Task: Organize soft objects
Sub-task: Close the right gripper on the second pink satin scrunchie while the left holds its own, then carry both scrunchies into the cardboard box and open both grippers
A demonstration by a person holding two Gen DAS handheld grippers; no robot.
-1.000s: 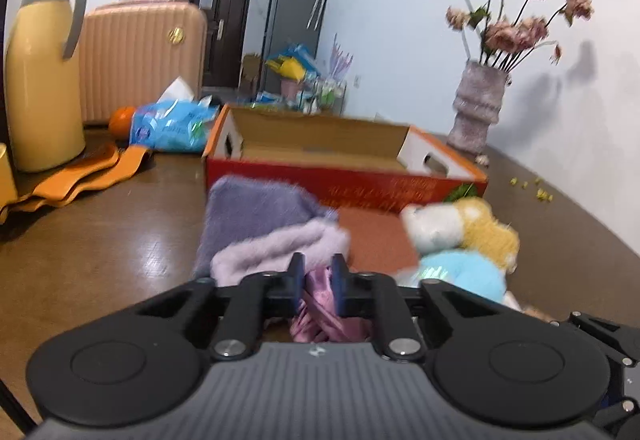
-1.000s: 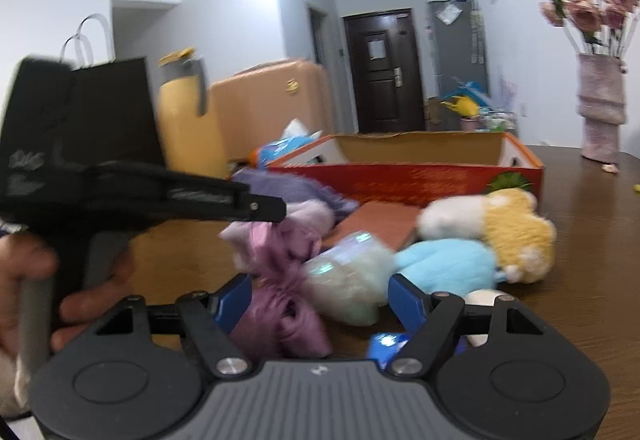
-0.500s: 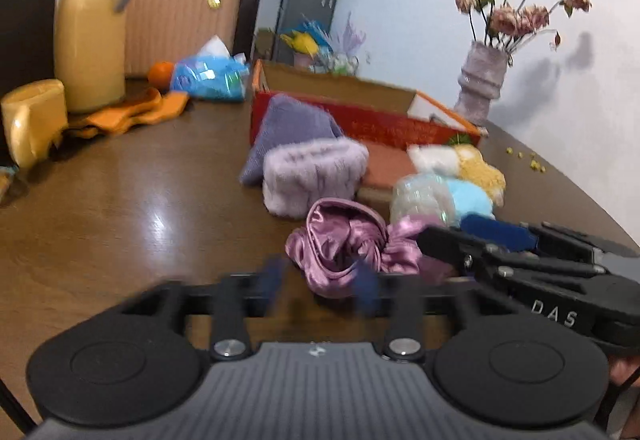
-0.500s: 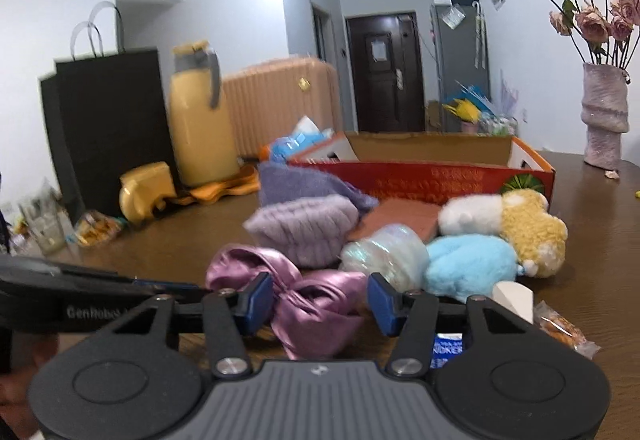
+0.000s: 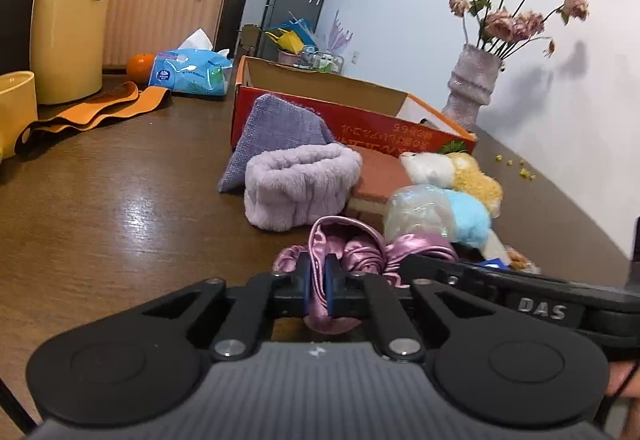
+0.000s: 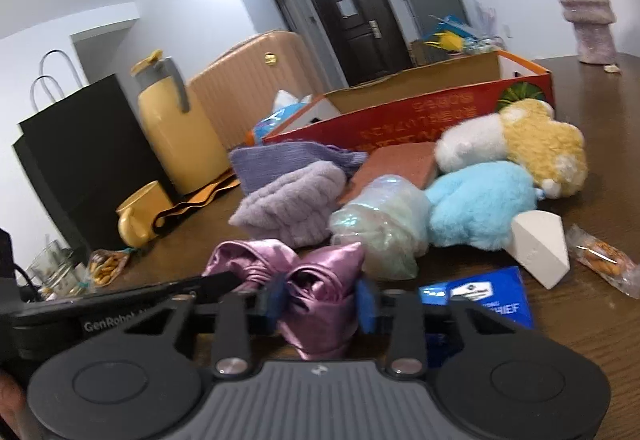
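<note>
Two sets of jaws, both on the same pink satin scrunchie (image 5: pixel 360 248), which sits low at the near edge of the dark wood bench (image 5: pixel 120 200). Left gripper (image 5: pixel 316 286) is clamped tight on a thin fold of it, pads basically meeting through the fabric. Right gripper (image 6: pixel 320 300) has a fatter bunch of the satin between its blue pads and those jaws are closing; the left pad looks like it's on the cloth, but I can't tell if the right pad is touching.

Just past that: lilac fuzzy headband (image 5: pixel 300 188), purple knit cloth (image 5: pixel 276 128) leaning behind it, a clear crinkly pouch (image 6: pixel 384 224), blue plush (image 6: pixel 480 204) and yellow-white plush (image 6: pixel 532 144), all bunched in front of the red cardboard box (image 5: pixel 360 120).

Bench is glossy and cluttered. Further out are a yellow thermos (image 5: pixel 68 16), a peach suitcase (image 5: pixel 160 8), a vase of dried flowers (image 5: pixel 472 88) by the white wall, and a dark door down the hall.

Box interior is hidden from both views. The snack wrapper (image 6: pixel 604 260) is blurred, so I can't read it.
</note>
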